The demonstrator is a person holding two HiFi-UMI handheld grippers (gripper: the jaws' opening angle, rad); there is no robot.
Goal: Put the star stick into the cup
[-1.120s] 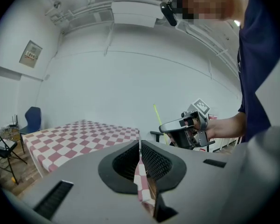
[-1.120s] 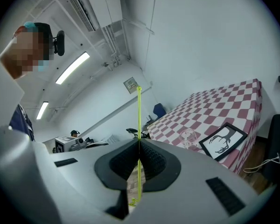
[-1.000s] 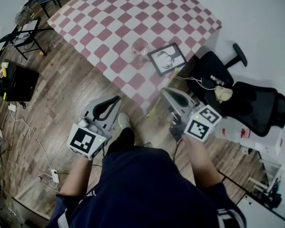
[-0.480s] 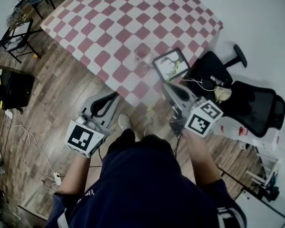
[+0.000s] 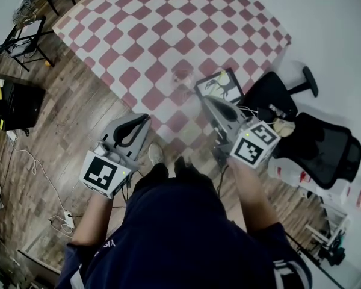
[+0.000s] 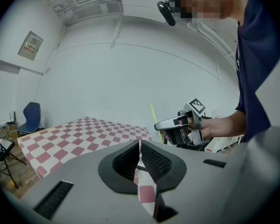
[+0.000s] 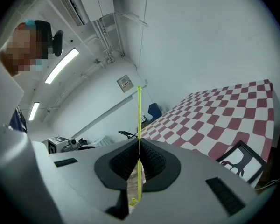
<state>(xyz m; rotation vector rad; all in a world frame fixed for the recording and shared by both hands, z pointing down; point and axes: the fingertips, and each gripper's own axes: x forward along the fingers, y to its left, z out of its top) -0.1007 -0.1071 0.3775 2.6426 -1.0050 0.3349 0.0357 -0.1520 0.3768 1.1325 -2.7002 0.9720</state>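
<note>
Meanwhile, the right gripper (image 7: 139,143) has been carried nearer the cup (image 5: 183,77) on the checked surface (image 5: 156,29), its fingers clamped on the star stick (image 7: 139,111); insertion is judged close. The left gripper (image 6: 140,143) is held with fingers together, empty. The clear cup is blurred, and the star itself can barely be made out.

We see the thin yellow-green star stick (image 7: 139,120) upright, pinched between our right claw (image 7: 139,143); the clear cup (image 5: 182,76) sits on the checkered counter (image 5: 144,23).
</note>
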